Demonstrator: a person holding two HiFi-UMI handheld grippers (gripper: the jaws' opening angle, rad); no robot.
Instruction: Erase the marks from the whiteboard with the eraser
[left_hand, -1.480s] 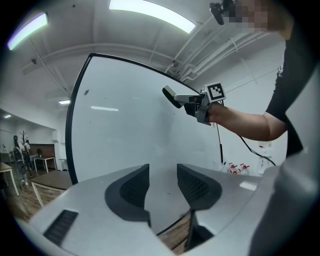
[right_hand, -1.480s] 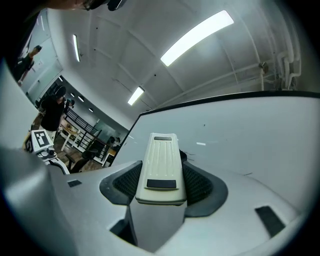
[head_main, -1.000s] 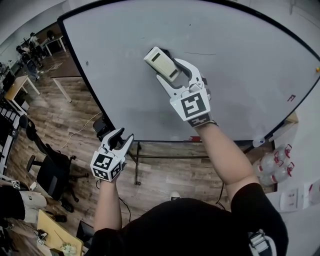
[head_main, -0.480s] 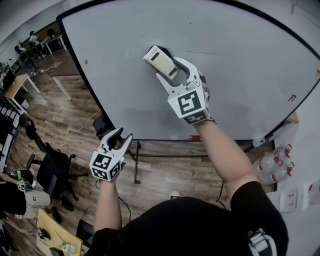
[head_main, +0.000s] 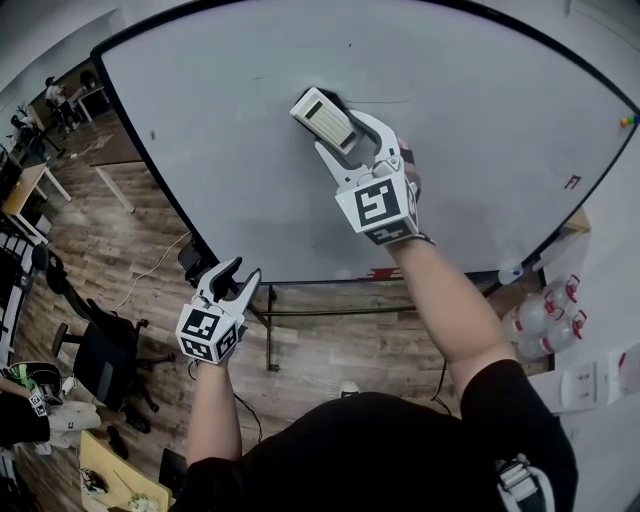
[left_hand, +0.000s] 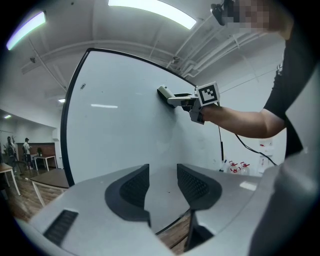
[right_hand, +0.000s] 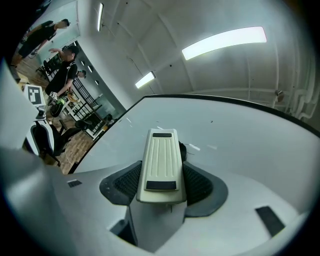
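A cream eraser (head_main: 325, 120) with a ribbed back is pressed against the whiteboard (head_main: 470, 130), and my right gripper (head_main: 345, 140) is shut on it. In the right gripper view the eraser (right_hand: 160, 165) lies between the two black pads, its far end on the whiteboard (right_hand: 240, 130). A thin dark line (head_main: 385, 102) runs on the board just right of the eraser, and a small red mark (head_main: 572, 182) sits far right. My left gripper (head_main: 233, 277) hangs low below the board's bottom edge, open and holding nothing. The left gripper view shows the eraser (left_hand: 164, 93) on the board.
The board's black frame (head_main: 150, 165) curves down the left side, with stand legs (head_main: 272, 335) below it over a wooden floor. Water bottles (head_main: 545, 315) stand at the lower right. An office chair (head_main: 95, 345) and desks are at the left, with people in the distance.
The right gripper and eraser stay near the same spot on the board, shifting slightly upward. The left gripper has dropped a little. The view has drifted, so the board sits further left.
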